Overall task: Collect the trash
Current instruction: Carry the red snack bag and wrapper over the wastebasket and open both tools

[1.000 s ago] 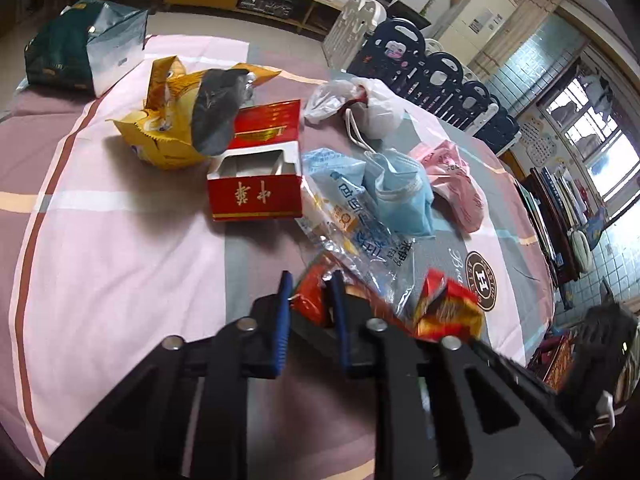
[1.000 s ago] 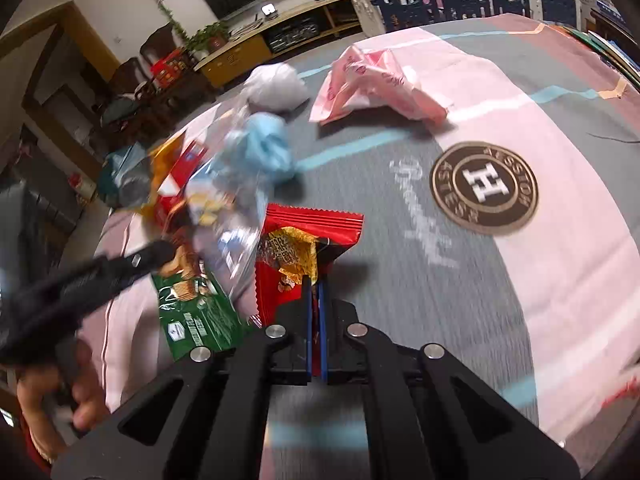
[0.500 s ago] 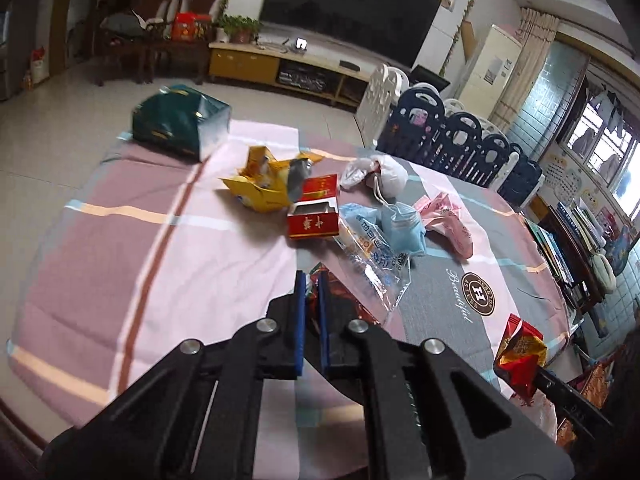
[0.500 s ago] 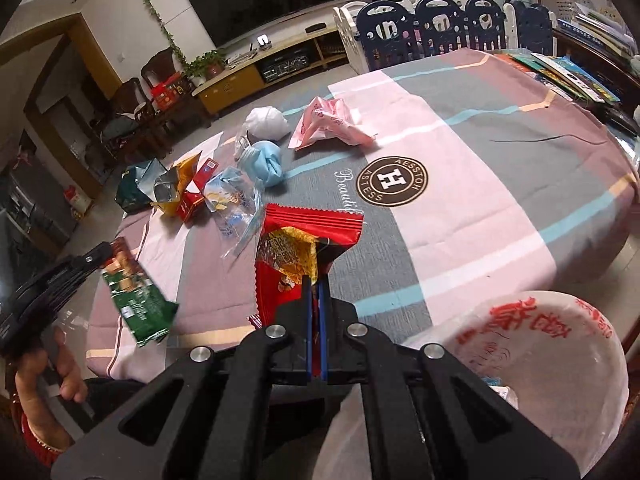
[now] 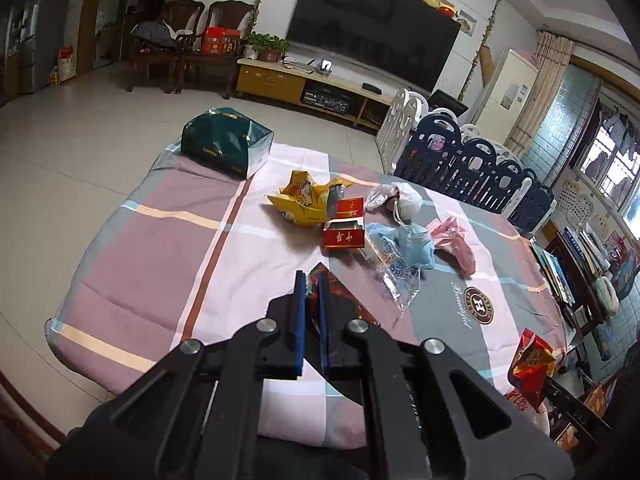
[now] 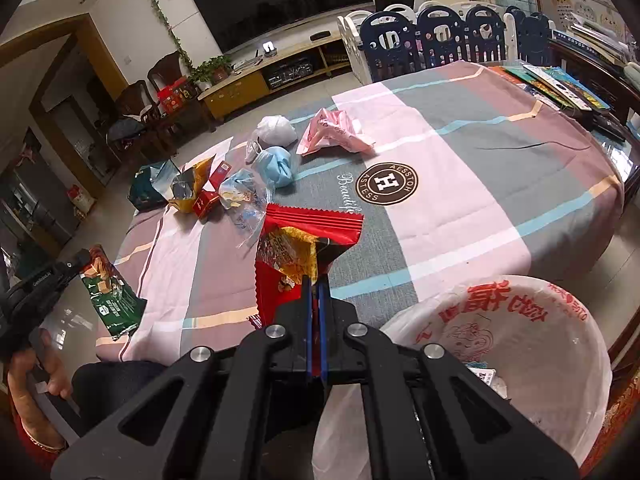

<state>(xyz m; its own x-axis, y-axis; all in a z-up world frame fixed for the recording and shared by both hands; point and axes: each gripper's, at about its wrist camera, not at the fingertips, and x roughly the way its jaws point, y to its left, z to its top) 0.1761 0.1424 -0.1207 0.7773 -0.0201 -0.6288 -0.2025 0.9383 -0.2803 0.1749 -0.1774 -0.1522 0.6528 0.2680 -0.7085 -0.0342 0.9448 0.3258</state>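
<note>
My left gripper [image 5: 311, 277] is shut on a green snack wrapper [image 6: 110, 294], which hangs off the table's near left edge in the right wrist view. In its own view the wrapper shows only as a thin strip between the blue pads. My right gripper [image 6: 315, 280] is shut on a red snack wrapper [image 6: 308, 236], held above the table's near edge. Just right of it stands a bin lined with a white, red-printed plastic bag [image 6: 520, 344]. The red wrapper [image 5: 532, 360] also shows at the lower right of the left wrist view.
More litter lies mid-table on the checked cloth [image 5: 168, 264]: a yellow bag [image 5: 304, 204], a red cigarette box [image 5: 344, 236], a clear printed bag [image 5: 394, 276], a blue mask [image 5: 416, 246], a white plastic bag [image 5: 404, 200], a pink wrapper [image 5: 456, 242]. A green box [image 5: 228, 140] sits at the far corner.
Both grippers have pulled back and up from the litter pile, each with its wrapper. The left jaws closed tighter on the green wrapper. The lined bin has come into the right wrist view.
</note>
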